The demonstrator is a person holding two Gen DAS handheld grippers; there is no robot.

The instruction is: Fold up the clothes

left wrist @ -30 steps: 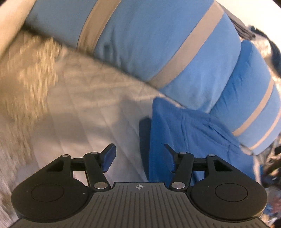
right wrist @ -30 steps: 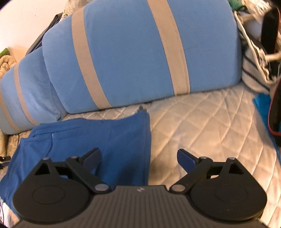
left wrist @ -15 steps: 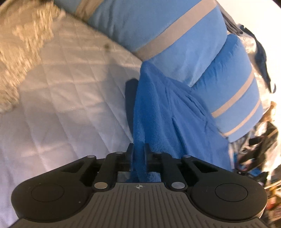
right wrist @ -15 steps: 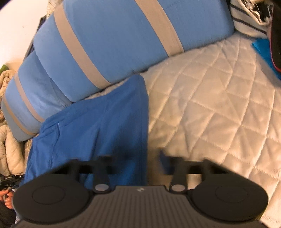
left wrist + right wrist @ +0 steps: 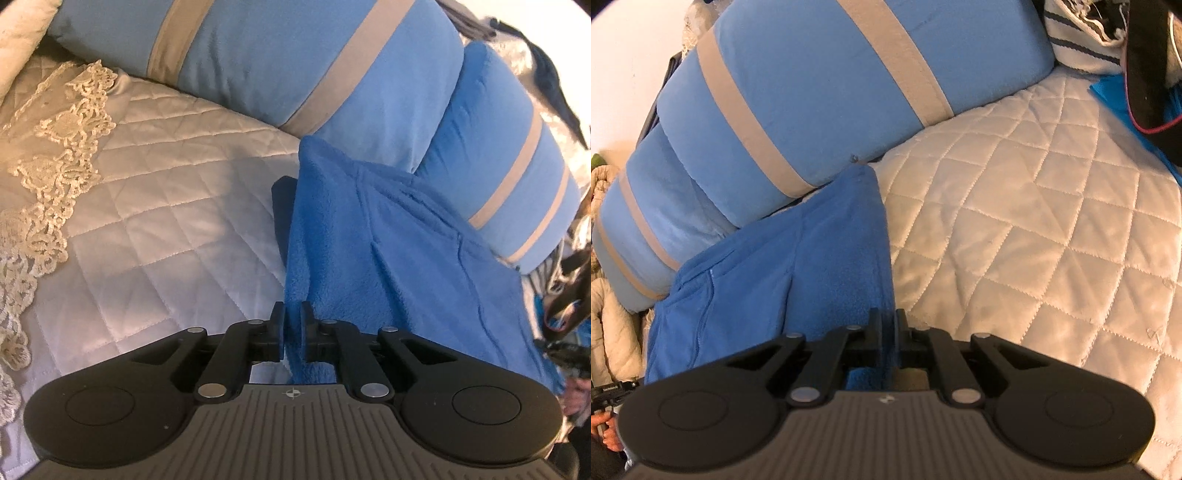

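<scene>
A blue fleece garment (image 5: 388, 240) lies flat on the quilted bedspread (image 5: 166, 203), its far edge against two light-blue pillows. My left gripper (image 5: 293, 314) pinches the garment's near left edge; its jaws are easing open a little, but the pads still press on the fabric. In the right wrist view the same garment (image 5: 812, 258) stretches away to the left. My right gripper (image 5: 887, 321) clamps its near right edge, jaws also opening slightly with the fleece still squeezed between them.
Light-blue pillows with beige stripes (image 5: 295, 55) (image 5: 812, 92) line the back of the bed. A cream lace throw (image 5: 55, 166) covers the left side. At the right are a striped cloth (image 5: 1078, 40), a turquoise item (image 5: 1108, 92) and a dark object with a red cord (image 5: 1145, 74).
Both grippers were open over the garment's near corners a second ago. Each has closed on the fleece edge, and both views have tilted as the wrists rolled.
</scene>
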